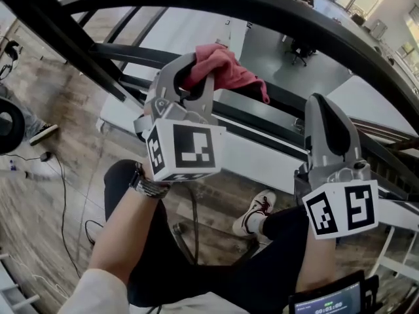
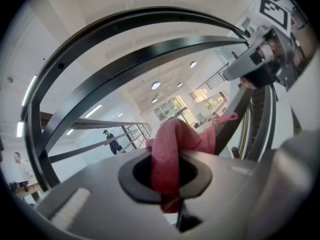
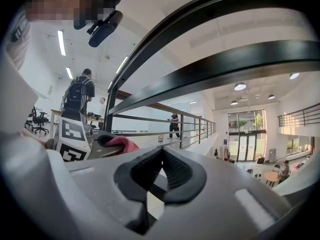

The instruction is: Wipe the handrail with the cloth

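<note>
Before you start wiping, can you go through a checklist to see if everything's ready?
1. Fingers of the left gripper shut on the pink cloth: ok.
2. Loose cloth sticking out past the fingers to wipe with: ok.
3. Cloth touching the black handrail: cannot tell.
4. Right gripper empty, fingers together: ok.
5. Right gripper apart from the cloth: ok.

Left gripper (image 1: 196, 76) fingers (image 1: 169, 80) clamp the cloth (image 1: 226, 67); right gripper (image 1: 322, 103) beside it, fingers (image 1: 330, 133) together, empty.
</note>
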### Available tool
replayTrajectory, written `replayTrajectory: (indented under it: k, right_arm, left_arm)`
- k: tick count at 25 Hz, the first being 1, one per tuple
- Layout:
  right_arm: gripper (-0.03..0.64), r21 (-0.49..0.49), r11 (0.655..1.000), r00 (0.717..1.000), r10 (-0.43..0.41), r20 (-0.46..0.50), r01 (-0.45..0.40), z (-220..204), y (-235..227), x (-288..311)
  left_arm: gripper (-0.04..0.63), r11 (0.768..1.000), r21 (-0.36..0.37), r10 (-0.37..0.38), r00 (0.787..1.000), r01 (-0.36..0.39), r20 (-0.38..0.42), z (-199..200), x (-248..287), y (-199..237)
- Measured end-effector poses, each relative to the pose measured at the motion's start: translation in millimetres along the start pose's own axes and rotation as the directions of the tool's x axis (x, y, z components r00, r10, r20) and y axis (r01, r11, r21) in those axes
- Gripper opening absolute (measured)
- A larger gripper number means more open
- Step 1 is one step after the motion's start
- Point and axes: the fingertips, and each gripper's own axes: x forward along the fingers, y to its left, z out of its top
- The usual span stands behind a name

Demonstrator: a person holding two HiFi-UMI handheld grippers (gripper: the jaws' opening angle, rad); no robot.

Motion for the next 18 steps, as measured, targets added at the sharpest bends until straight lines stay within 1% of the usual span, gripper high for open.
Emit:
replayTrajectory:
  k: [6, 10, 18]
  right_arm:
    - [0.002, 0.019, 0.999, 0.999, -0.033, -0.005, 0.033, -2.4, -18.2, -5.9]
    - [0.002, 0.048, 0.998, 0.999, -0.036, -0.008, 0.036, -4.2, -22.7, -1.2]
    - [0.002, 0.034, 0.999, 0.999, -0.034, -0.032, 0.035, -4.4, -22.7, -2.6]
  left_arm:
    - [0.025, 0.998, -0.004, -0.066, 0.997, 0.066, -0.034, 5.7, 4.8, -13.1]
    - [0.023, 0.999, -0.032, -0.038, 0.999, 0.037, -0.019, 1.8, 3.4, -9.9]
    - [0.025, 0.995, -0.08, -0.063, 0.997, 0.06, -0.037, 5.3, 5.7, -11.0]
